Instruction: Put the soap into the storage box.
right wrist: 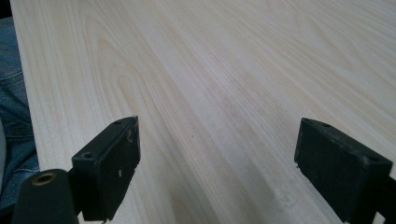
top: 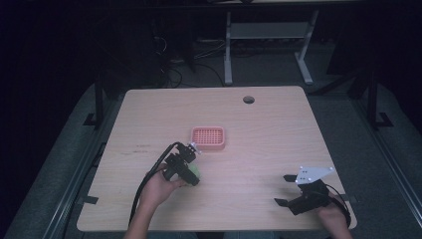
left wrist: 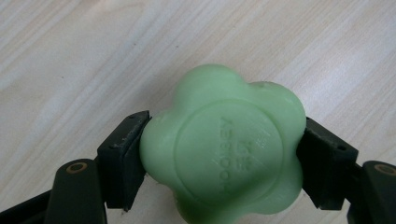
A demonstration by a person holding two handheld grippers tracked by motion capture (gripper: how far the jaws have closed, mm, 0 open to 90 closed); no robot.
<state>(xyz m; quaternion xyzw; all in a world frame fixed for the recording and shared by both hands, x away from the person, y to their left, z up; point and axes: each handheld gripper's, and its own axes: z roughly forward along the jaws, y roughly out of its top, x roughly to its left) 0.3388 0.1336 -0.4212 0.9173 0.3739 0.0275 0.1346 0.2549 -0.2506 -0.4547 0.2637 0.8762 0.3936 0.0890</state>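
1. Jaws of the left gripper (left wrist: pixel 224 154) clamp a pale green flower-shaped soap bar (left wrist: pixel 224 149), near the bench's front-left part.
2. Right gripper (right wrist: pixel 217 168) jaws stand wide, near the front-right corner.
3. Pink perforated plastic tray (top: pixel 208 138) sits mid-bench.

Left gripper (top: pixel 190 172): black body, two black blocky jaws with brass-coloured eyelets, thick black trailing cable. Right gripper (top: pixel 283 189): matching black body topped by a grey three-cornered plate with small dark holes. Blue denim is worn.
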